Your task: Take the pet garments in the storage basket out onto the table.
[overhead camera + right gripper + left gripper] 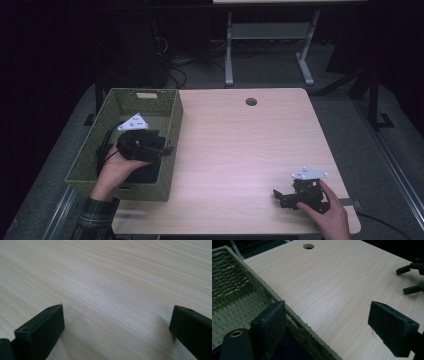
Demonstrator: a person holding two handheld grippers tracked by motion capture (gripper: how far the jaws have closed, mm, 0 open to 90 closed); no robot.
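The left gripper (pixel 167 148) hangs over the near right part of the green woven basket (pixel 165 97), jaws spread wide and holding nothing; one jaw sits inside the basket, the other out over the wooden table (pixel 240 145); something dark lies in the basket beneath the hand, too dim to identify; the right gripper (pixel 278 196) rests low at the table's near right corner, jaws wide apart and empty over bare wood.

Green woven basket (pixel 170 150) on left of wooden table (pixel 240 150).
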